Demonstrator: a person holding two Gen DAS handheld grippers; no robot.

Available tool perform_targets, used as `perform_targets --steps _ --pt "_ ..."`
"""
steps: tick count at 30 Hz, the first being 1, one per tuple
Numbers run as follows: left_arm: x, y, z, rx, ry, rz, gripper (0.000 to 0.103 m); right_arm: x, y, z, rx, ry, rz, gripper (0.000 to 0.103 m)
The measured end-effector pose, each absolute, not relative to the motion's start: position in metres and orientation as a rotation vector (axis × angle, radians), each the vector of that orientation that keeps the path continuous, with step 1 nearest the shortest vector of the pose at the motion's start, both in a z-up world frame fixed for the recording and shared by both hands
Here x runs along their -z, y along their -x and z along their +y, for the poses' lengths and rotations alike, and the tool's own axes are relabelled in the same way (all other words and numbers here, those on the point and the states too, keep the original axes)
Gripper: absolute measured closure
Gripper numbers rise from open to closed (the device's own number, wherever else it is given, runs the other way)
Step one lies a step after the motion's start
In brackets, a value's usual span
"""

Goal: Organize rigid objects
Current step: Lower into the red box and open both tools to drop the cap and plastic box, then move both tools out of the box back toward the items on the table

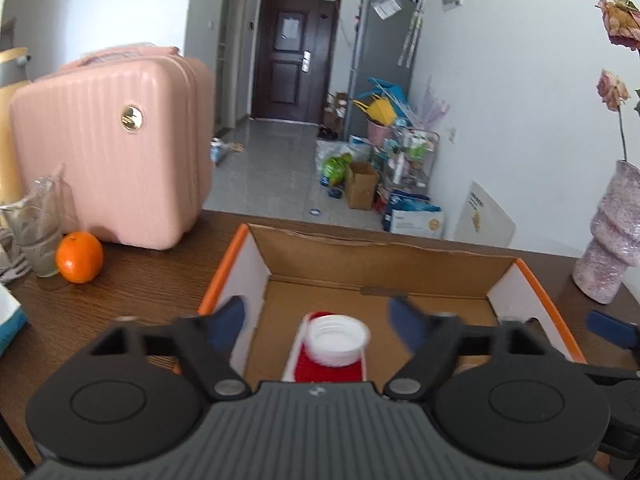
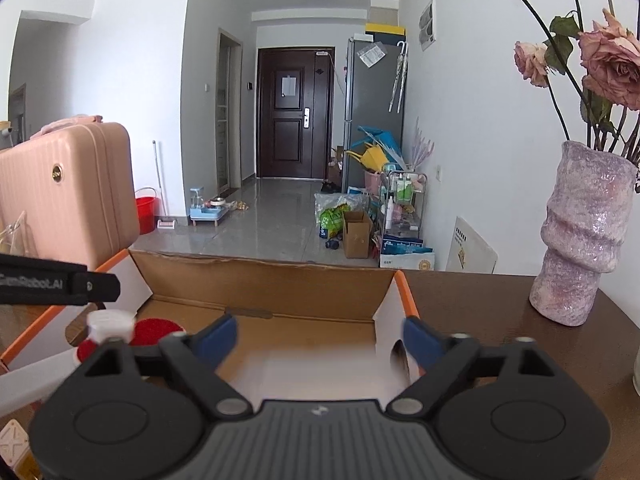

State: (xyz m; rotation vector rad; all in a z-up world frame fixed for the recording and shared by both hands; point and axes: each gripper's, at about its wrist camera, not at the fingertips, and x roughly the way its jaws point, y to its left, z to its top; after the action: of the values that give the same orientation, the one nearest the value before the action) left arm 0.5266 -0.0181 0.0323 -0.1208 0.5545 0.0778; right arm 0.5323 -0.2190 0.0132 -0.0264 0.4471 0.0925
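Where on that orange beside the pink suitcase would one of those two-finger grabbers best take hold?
Probably around the orange at its widest part, one finger on each side, coming from the front where the table is bare. It is round, so a grip above or below the middle would tend to slip off. The glass stands close on one side and the pink suitcase close behind, so space there is tight.

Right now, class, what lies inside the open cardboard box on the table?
Inside the cardboard box a white cap rests on a red knitted item. The left gripper hangs open above them. The gripper body hides the box's near floor.
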Motion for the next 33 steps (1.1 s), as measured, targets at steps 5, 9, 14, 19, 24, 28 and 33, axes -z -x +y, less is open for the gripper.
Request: perform_targets --steps 5,9,14,19,24,28,33 --pt "-0.036 -0.521 -0.015 -0.084 0.129 0.537 0.000 -0.011 -0.533 -0.221 -0.089 0.011 0.458 0.000" --pt "-0.037 -0.522 -0.014 -0.096 0.120 0.537 0.000 -0.011 -0.533 -0.222 -0.084 0.007 0.458 0.000" --pt "-0.038 -0.521 -0.012 -0.099 0.119 0.534 0.000 -0.012 -0.530 -0.222 -0.079 0.004 0.455 0.000" --pt "-0.040 -0.516 -0.010 -0.094 0.118 0.527 0.000 -0.015 -0.524 -0.222 -0.072 0.000 0.443 0.000" --pt "-0.043 -0.505 -0.009 -0.098 0.107 0.506 0.000 -0.020 -0.512 -0.224 -0.062 -0.004 0.418 0.000" --pt "-0.046 -0.492 -0.007 -0.099 0.118 0.492 0.000 -0.025 -0.498 -0.227 -0.064 -0.011 0.399 0.000" --pt "-0.051 -0.473 -0.003 -0.092 0.120 0.466 0.000 -0.028 -0.479 -0.228 -0.055 -0.003 0.387 0.000"
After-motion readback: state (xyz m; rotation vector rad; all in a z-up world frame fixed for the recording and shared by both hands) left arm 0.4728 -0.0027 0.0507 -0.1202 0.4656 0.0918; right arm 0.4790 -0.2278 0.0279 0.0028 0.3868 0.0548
